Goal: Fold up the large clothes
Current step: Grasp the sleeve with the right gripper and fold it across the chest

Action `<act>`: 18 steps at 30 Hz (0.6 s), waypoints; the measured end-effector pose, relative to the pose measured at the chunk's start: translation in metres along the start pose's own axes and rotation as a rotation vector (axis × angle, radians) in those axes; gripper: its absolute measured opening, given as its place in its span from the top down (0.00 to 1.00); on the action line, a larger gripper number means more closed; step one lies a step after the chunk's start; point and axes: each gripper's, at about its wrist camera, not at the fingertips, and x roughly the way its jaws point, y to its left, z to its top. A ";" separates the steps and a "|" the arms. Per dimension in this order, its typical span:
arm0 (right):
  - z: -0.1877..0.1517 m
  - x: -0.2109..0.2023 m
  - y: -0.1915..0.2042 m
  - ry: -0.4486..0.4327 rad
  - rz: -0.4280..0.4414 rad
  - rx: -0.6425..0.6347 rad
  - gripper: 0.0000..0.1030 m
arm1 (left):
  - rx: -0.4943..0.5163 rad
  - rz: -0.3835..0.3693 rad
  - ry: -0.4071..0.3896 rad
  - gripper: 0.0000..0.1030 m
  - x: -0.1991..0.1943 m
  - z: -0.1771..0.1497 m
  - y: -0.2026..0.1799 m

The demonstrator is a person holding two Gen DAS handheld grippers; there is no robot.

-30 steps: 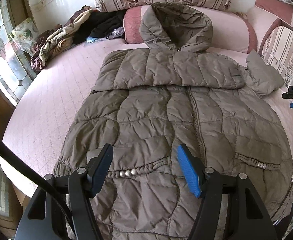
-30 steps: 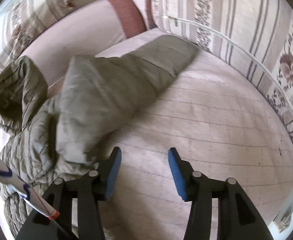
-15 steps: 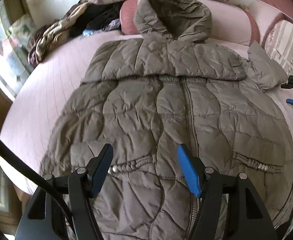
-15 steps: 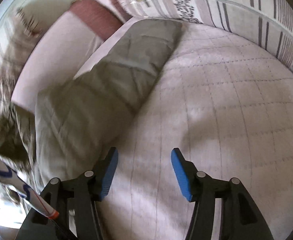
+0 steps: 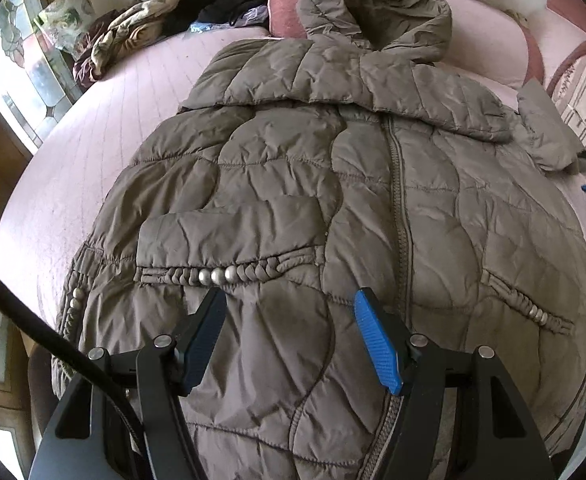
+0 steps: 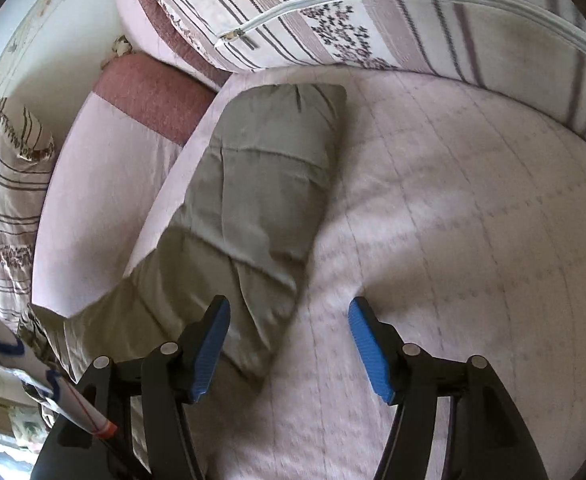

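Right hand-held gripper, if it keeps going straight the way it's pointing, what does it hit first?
Probably the pink bed cover, just beside the jacket sleeve. The right hand-held gripper is open and empty; depth is unclear.

The left hand-held gripper (image 5: 289,340) has sunk closer over the quilted coat (image 5: 333,184), which fills more of the frame, while the right hand-held gripper (image 6: 289,344), jaws just opening wider and apparently empty, has swung along the outstretched sleeve (image 6: 253,208).
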 end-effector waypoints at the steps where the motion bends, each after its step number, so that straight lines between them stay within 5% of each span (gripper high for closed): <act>1: 0.002 0.001 0.001 -0.004 0.002 -0.003 0.34 | 0.007 0.001 -0.002 0.36 -0.001 -0.001 -0.002; 5: 0.012 0.009 0.007 -0.021 -0.008 -0.025 0.34 | 0.044 0.012 -0.008 0.36 -0.002 -0.003 -0.011; 7: 0.016 0.014 0.014 -0.025 -0.031 -0.058 0.48 | 0.066 0.015 -0.013 0.36 -0.002 -0.003 -0.015; 8: 0.017 0.018 0.019 -0.012 -0.050 -0.082 0.69 | 0.074 0.016 -0.014 0.36 -0.002 -0.003 -0.016; 9: 0.019 0.020 0.021 0.000 -0.066 -0.093 0.80 | 0.082 0.019 -0.016 0.36 -0.003 -0.003 -0.017; 11: 0.021 0.016 0.022 0.000 -0.058 -0.104 0.87 | 0.091 0.018 -0.026 0.36 -0.004 -0.002 -0.016; 18: 0.017 -0.072 0.041 -0.106 -0.029 -0.178 0.92 | 0.071 -0.020 -0.082 0.36 -0.015 0.006 -0.002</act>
